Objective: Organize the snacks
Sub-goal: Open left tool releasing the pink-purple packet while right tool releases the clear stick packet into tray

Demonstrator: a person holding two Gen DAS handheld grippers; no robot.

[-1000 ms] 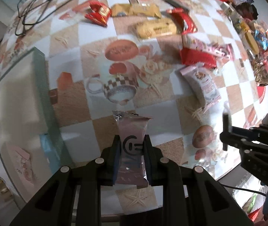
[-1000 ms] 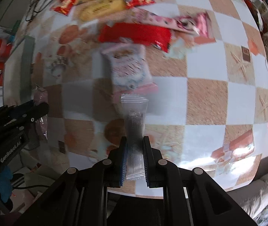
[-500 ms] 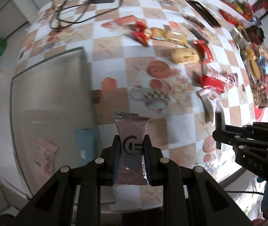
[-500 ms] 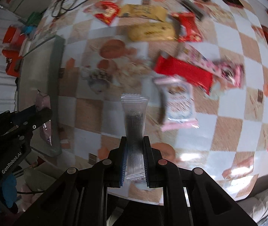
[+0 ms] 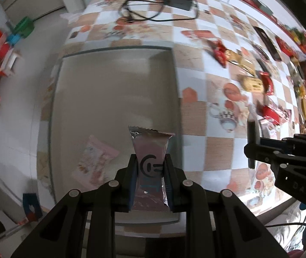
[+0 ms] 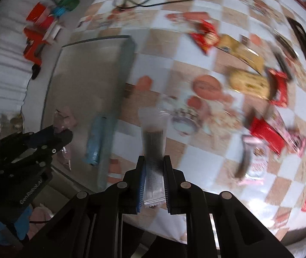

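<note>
The left gripper [image 5: 150, 169] is squeezed tight on a shiny pink snack packet with a dark round logo [image 5: 150, 150]. It hangs over the big clear glass tray [image 5: 114, 90] at the table's left edge. A pale pink snack bag [image 5: 95, 161] lies in the tray's near part. The right gripper [image 6: 154, 172] pinches a thin clear wrapper with a dark stick inside [image 6: 154, 142], over the checkered tablecloth [image 6: 196, 47] just beside the tray's right wall. More snacks lie scattered toward the table's far right side.

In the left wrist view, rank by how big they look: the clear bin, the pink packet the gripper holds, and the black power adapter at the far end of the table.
1. Clear bin, largest by far.
2. Pink packet, enlarged by nearness to the camera.
3. Black power adapter, smallest, but it lies farthest away.
</note>
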